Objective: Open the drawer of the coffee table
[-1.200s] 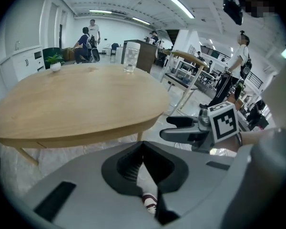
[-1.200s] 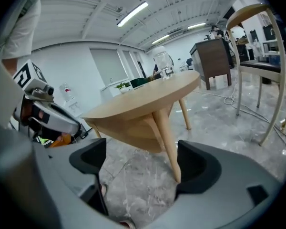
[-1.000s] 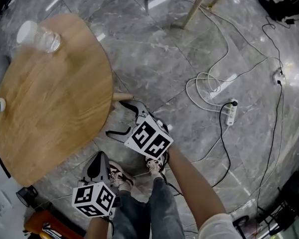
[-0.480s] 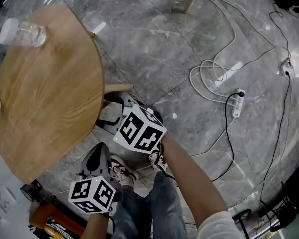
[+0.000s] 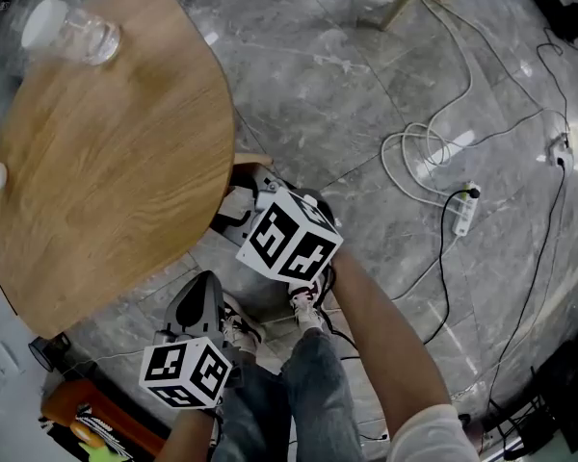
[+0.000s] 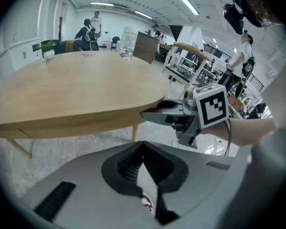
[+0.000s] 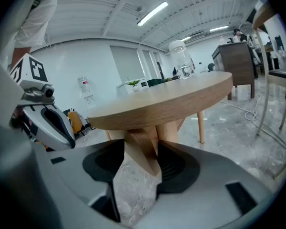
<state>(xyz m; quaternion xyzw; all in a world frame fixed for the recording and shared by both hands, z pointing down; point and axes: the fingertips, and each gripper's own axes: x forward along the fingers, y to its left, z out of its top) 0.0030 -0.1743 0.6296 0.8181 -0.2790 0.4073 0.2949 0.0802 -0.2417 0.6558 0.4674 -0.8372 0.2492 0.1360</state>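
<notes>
Over grey marble floor, at the five o'clock rim of the counter, the right hand-held gripper, jaws just closing, grasps a wooden piece, likely the drawer front, so an outward pull comes next; the left hand-held gripper hangs clenched, empty.

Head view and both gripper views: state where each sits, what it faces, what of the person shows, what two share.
Head view: on the head, steeply down at table and floor; left gripper, right gripper, forearm, legs show.
Left gripper view: on that gripper, low, facing the table's edge past shut jaws; forearm shows.
Right gripper view: on that gripper, facing under the table; jaws have just been closing, wooden part between them; sleeve shows.
Shared: head and left gripper views both show the right gripper.
</notes>
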